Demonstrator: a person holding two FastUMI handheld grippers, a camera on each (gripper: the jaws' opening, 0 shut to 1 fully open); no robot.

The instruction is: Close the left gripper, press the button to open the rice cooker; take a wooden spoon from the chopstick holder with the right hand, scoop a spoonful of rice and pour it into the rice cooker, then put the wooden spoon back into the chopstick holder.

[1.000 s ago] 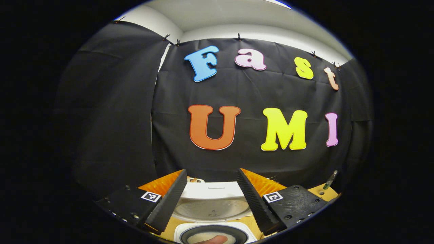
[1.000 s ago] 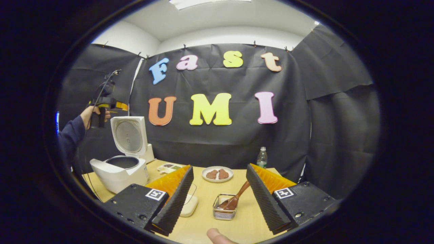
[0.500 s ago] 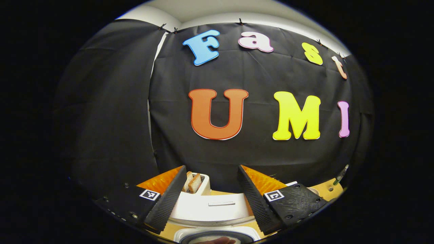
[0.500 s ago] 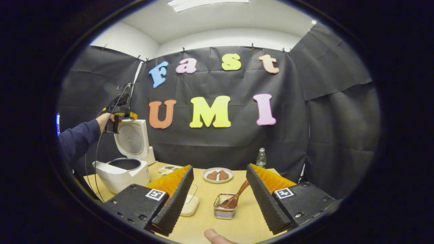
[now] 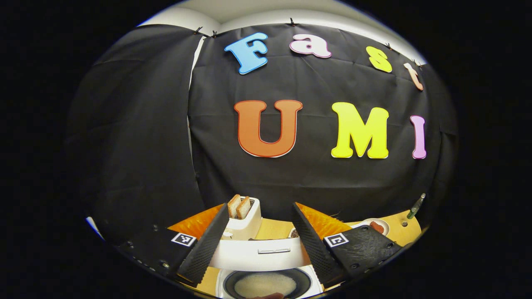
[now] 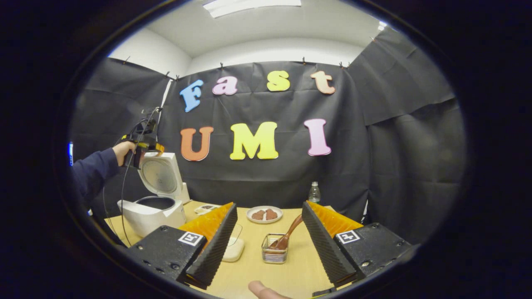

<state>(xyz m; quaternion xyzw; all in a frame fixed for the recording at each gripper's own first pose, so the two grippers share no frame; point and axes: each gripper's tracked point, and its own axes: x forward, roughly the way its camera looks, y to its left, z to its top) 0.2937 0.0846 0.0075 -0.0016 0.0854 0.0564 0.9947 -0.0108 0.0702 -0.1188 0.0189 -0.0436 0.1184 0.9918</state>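
The white rice cooker (image 6: pixel 151 207) stands open at the table's left, its lid (image 6: pixel 160 176) raised. In the left gripper view its lid edge (image 5: pixel 257 253) lies between my fingers, with the rice-filled pot (image 5: pixel 266 284) below. My left gripper (image 5: pixel 260 206) is open; a sleeved hand holds the left gripper (image 6: pixel 141 145) at the lid's top. My right gripper (image 6: pixel 269 204) is open above the table. Just beyond it stands the wire chopstick holder (image 6: pixel 273 254) with the wooden spoon (image 6: pixel 289 234) leaning in it.
A toaster (image 5: pixel 243 218) with two bread slices stands behind the cooker. A plate of brown food (image 6: pixel 264 214), a bottle (image 6: pixel 314 193) and a small tray (image 6: pixel 205 207) sit at the back. A white lidded dish (image 6: pixel 233 249) lies beside the right gripper's left finger.
The left gripper has come down to the top of the raised lid, bringing the toaster into its view. The right gripper has barely shifted and stays open.
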